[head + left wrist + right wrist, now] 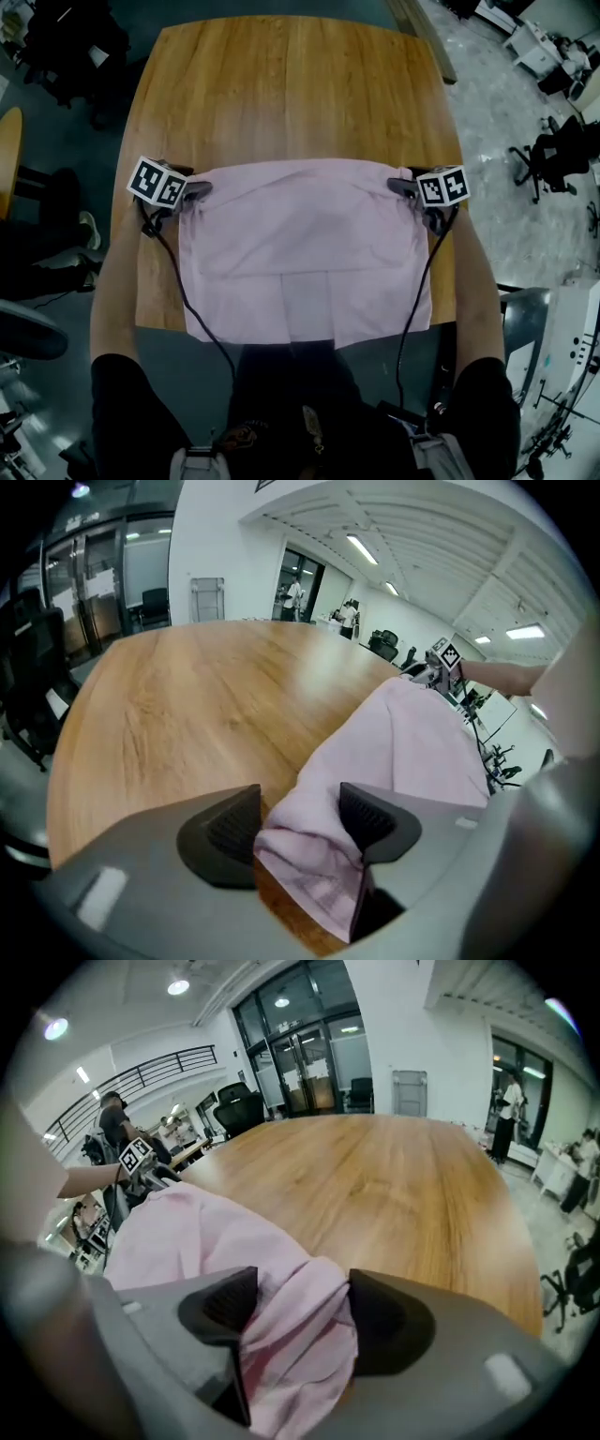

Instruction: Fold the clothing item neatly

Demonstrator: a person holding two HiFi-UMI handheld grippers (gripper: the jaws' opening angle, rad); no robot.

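Note:
A pale pink garment point(300, 253) lies folded on the wooden table point(291, 94), its near edge hanging over the table's front. My left gripper point(192, 192) is at the garment's far left corner and my right gripper point(403, 186) at its far right corner. In the left gripper view the left gripper point(300, 822) stands wide, with a loose bunch of the pink cloth point(412, 733) between the pads. In the right gripper view the right gripper point(300, 1312) also stands wide, and a slack fold of the cloth point(187, 1232) lies between its pads.
Bare wood stretches beyond the garment to the table's far edge point(281, 19). An office chair point(553, 155) stands on the floor to the right. Dark chairs point(66, 47) are at the upper left. Cables run from both grippers back to the person.

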